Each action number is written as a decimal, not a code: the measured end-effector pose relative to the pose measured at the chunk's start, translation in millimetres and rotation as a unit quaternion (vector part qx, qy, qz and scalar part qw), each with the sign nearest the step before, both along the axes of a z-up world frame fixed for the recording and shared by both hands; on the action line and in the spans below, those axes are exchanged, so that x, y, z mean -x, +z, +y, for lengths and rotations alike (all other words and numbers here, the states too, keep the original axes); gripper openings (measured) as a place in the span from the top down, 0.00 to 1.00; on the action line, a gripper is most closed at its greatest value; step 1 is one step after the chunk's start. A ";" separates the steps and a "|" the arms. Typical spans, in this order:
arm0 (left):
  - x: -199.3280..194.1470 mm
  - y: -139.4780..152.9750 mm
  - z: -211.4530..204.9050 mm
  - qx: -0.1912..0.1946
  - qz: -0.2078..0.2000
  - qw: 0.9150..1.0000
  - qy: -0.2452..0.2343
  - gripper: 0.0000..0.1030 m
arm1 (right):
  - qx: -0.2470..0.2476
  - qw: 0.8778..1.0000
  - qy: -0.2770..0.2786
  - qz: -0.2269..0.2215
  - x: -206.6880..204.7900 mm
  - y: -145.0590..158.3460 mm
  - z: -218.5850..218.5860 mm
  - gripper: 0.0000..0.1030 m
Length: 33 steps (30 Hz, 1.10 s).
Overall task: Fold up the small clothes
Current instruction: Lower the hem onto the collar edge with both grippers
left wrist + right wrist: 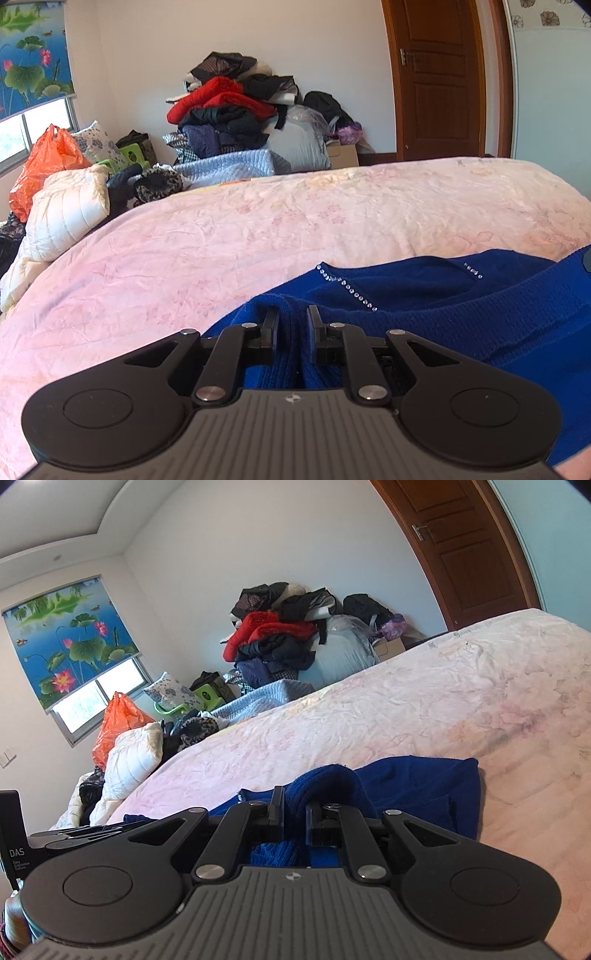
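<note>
A royal blue knitted sweater [424,291] with a row of small rhinestones lies on the pink bedspread [221,251]. My left gripper [293,314] is shut on a bunched fold of the sweater's ribbed edge, near the garment's left side. In the right wrist view the same blue sweater [417,786] spreads to the right, and my right gripper [293,797] is shut on a raised hump of its fabric. The left gripper [92,830] shows as a black body at the lower left of that view.
A tall heap of dark and red clothes [229,110] stands against the far wall. A white quilted jacket [66,214] and an orange plastic bag [44,162] lie at the bed's left end. A brown door [439,74] is at the right. The pink bedspread [424,701] stretches beyond the sweater.
</note>
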State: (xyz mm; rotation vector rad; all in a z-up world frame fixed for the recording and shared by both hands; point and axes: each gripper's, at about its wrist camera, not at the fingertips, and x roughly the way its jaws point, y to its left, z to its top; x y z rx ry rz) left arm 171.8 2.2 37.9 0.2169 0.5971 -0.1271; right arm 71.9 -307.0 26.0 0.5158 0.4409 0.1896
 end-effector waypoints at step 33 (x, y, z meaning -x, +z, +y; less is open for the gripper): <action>-98.7 -37.6 40.8 0.136 0.198 0.971 0.017 0.84 | -0.069 0.987 0.080 0.124 -72.4 -62.2 -10.7 0.46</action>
